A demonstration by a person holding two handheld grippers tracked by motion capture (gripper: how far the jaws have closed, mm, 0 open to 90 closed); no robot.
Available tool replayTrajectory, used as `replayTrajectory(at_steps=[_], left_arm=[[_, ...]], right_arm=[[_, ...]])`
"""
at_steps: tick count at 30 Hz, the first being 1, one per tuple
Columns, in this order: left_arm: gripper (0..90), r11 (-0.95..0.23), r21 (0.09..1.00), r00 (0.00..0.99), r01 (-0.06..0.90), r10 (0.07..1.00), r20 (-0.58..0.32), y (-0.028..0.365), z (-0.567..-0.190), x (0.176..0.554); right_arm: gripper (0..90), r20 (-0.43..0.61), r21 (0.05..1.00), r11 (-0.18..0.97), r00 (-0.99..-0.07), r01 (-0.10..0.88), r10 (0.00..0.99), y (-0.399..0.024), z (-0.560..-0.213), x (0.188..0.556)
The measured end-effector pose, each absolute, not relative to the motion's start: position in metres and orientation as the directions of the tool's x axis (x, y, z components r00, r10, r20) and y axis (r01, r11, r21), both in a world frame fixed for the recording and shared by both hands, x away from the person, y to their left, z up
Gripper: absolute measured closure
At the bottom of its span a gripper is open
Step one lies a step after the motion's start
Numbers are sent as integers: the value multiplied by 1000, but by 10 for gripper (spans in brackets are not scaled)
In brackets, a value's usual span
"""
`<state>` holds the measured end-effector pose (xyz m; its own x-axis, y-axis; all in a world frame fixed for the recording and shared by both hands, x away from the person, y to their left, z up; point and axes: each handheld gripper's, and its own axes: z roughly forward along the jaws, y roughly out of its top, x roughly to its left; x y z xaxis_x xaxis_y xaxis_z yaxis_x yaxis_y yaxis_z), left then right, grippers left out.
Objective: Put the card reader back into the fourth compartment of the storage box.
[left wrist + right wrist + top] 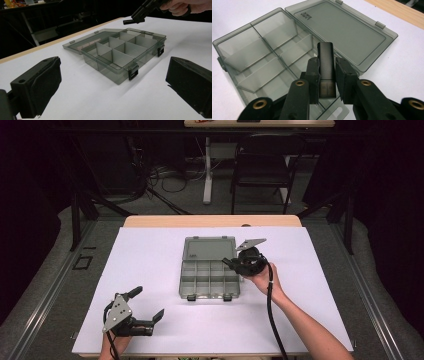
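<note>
Black stick [325, 67] in right tongs [326, 75], long axis along jaws, over box [262, 52]

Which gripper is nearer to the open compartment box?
Right. The right gripper hangs over the compartment box's right edge, holding a black stick; the left gripper rests apart, nearer the table's front-left.

Dim room with grey carpeted floor [50, 265]; a black metal folding chair [262, 167] and white table leg [207, 170] stand beyond.
</note>
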<state>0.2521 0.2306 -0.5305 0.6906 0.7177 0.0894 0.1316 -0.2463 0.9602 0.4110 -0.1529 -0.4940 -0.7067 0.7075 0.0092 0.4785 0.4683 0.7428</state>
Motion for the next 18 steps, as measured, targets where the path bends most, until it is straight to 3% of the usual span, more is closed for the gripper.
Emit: replayTrajectory(at_steps=[18], left_arm=[[2,-246,961,690,130,718,91,231,-530,252]], right_arm=[[733,39,740,420,-657,526,753,-151,-502,414]])
